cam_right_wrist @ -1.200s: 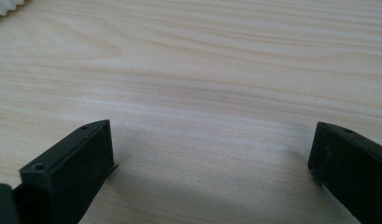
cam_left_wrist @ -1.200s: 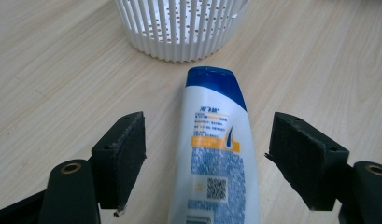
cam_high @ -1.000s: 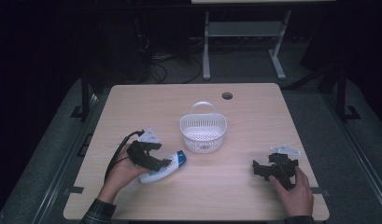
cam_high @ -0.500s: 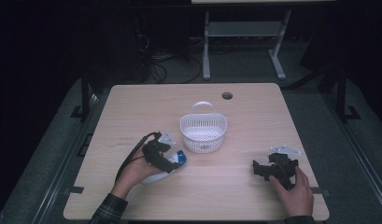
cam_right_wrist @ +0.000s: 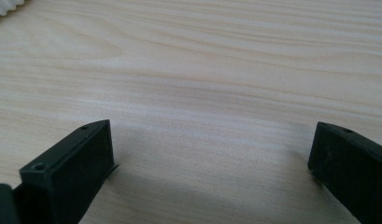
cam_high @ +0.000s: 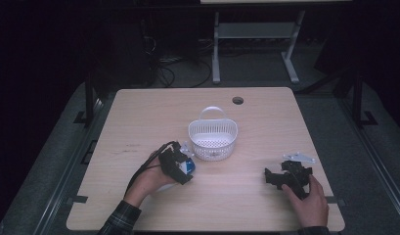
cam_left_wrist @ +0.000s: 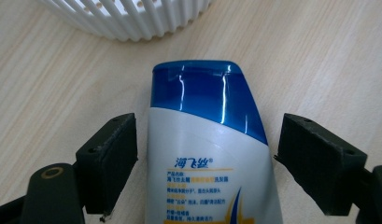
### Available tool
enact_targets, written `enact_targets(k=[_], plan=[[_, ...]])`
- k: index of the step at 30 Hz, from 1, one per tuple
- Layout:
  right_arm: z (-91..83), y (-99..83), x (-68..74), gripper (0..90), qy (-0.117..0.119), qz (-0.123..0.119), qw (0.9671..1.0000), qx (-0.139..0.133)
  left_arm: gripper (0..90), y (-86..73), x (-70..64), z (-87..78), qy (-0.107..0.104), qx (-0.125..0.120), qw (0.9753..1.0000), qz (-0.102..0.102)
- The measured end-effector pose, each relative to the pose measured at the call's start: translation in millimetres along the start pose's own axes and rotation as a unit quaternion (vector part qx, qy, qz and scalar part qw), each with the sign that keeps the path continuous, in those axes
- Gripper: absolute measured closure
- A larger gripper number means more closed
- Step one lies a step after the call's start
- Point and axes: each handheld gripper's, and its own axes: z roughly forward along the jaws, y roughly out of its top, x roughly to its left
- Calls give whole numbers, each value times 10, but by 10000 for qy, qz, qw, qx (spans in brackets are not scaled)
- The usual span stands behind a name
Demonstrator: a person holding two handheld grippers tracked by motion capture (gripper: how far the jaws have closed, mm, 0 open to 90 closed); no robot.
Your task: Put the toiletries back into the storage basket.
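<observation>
The left gripper (cam_left_wrist: 205, 154) has carried the shampoo bottle (cam_left_wrist: 212, 154) right beside the basket (cam_high: 212, 134), jaws barely clear; the drop-in looks near; the right gripper (cam_right_wrist: 212, 163) rests open.

— Where's the left gripper (cam_high: 177, 165)?

— Out ahead of the left hand (cam_high: 153, 177), its forearm coming in from the bottom edge in a plaid sleeve (cam_high: 117, 223), angled up and to the right. In the left gripper view its two black jaws stand apart, a small gap showing beside each pad

— And the right gripper (cam_high: 276, 177)?

— Low at the right, held by the right hand (cam_high: 310, 196), pointing to the left. The grey three-cornered plate (cam_high: 299, 157) sits on its far side. In the right gripper view the jaws are spread wide, with nothing held between them
</observation>
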Motion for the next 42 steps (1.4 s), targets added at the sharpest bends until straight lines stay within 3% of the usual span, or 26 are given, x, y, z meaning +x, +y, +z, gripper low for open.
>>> enact_targets(k=[6, 14, 26, 36, 42], plan=[[0, 0, 0, 0, -1, 0, 10000, 0, 235, 0, 2, 24, 86, 148, 9998, 48], [0, 0, 0, 0, 0, 1, 10000, 0, 326, 1, 16, 12, -113, 168, 9998, -32], [0, 0, 0, 0, 0, 1, 10000, -1, 345, 5, 8, 5, -109, 158, 9998, -45], [0, 0, 0, 0, 0, 2, 10000, 0, 346, -40, 39, -164, -210, -323, 9991, -165], [0, 0, 0, 0, 0, 1, 10000, 0, 346, -88, 80, -284, -247, -633, 9974, -239]])
